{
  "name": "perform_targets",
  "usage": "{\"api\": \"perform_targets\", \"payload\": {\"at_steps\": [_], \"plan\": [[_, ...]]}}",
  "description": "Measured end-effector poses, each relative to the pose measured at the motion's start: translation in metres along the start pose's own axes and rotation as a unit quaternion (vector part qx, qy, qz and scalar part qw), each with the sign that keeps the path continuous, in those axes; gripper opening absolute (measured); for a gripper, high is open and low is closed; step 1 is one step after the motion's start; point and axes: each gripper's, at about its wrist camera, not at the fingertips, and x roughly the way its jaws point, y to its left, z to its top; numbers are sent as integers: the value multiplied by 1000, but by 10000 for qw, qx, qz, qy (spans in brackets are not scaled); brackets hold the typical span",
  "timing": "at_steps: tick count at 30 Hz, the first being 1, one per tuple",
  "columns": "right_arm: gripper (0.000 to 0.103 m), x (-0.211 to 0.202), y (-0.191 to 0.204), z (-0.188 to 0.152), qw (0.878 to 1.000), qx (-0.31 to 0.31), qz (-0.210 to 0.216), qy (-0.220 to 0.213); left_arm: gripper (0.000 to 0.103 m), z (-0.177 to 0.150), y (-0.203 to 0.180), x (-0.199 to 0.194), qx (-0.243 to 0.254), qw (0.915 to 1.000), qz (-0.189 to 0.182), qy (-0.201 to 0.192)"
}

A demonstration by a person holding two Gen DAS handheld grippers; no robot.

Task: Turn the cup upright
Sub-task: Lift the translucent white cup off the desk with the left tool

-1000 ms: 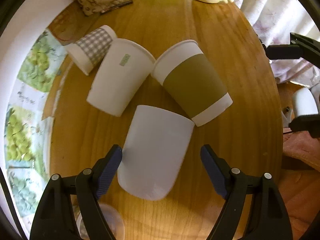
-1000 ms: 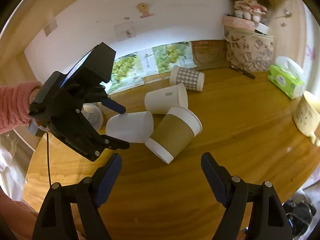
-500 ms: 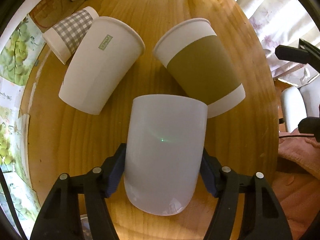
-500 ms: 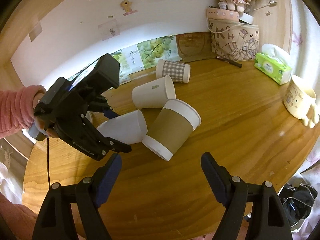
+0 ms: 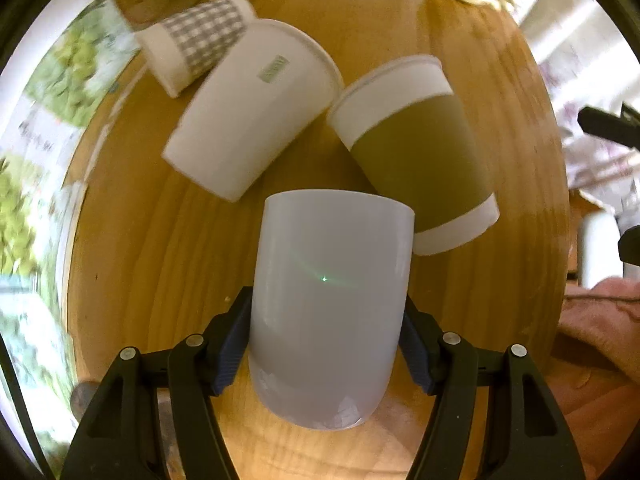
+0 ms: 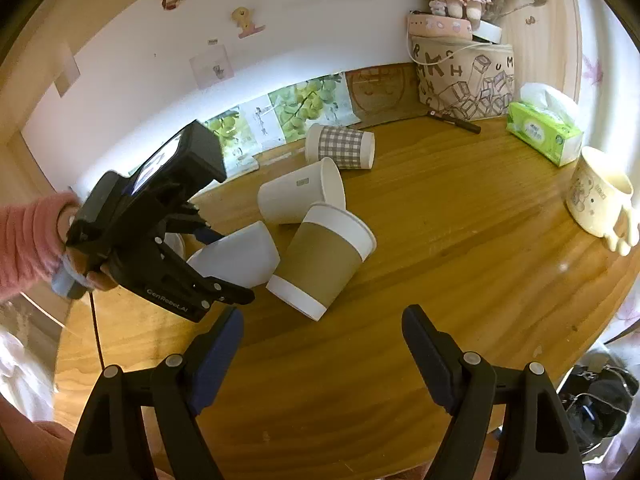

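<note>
Across the round wooden worktop (image 6: 460,240), near its left edge, the left claw (image 5: 326,344) is clamping the lying white cup (image 5: 330,304), which is touching the brown cup (image 5: 420,164), so it should be lifting clear before turning, while the right claw (image 6: 322,356) is hanging apart.

Glossy white cup (image 5: 328,312), tilted, apparently off table

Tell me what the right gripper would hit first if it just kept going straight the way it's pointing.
Probably the brown-sleeved paper cup, lying on its side just ahead of the open right gripper. Only bare wooden table lies between them, though depth is hard to judge.
</note>
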Motion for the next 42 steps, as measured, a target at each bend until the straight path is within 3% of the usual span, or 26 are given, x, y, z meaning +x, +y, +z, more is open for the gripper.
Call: {"api": "perform_targets", "payload": {"at_steps": [6, 13, 18, 27, 30, 39, 42], "plan": [[82, -6, -14, 11, 9996, 34, 249, -126, 70, -13, -1, -13, -872, 9962, 12, 14], [82, -12, -31, 21, 9983, -136, 563, -83, 70, -36, -9, -31, -2144, 9765, 157, -139], [82, -17, -41, 28, 9965, -303, 779, 22, 70, -49, -25, -48, -2995, 9527, 224, -468], [82, -21, -57, 41, 9924, -432, 1120, 261, 70, -49, -63, -50, -4257, 8990, 408, -946], [82, -22, -58, 44, 9911, -558, 1162, 322, 70, -57, -71, -46, -4692, 8759, 323, -1081], [82, -19, -57, 44, 9862, -924, 1261, 552, 70, -79, -99, -29, -5480, 8256, 163, -1333], [82, -14, -55, 40, 9837, -958, 1346, 708, 70, -85, -107, -25, -5584, 8168, 174, -1440]]}}
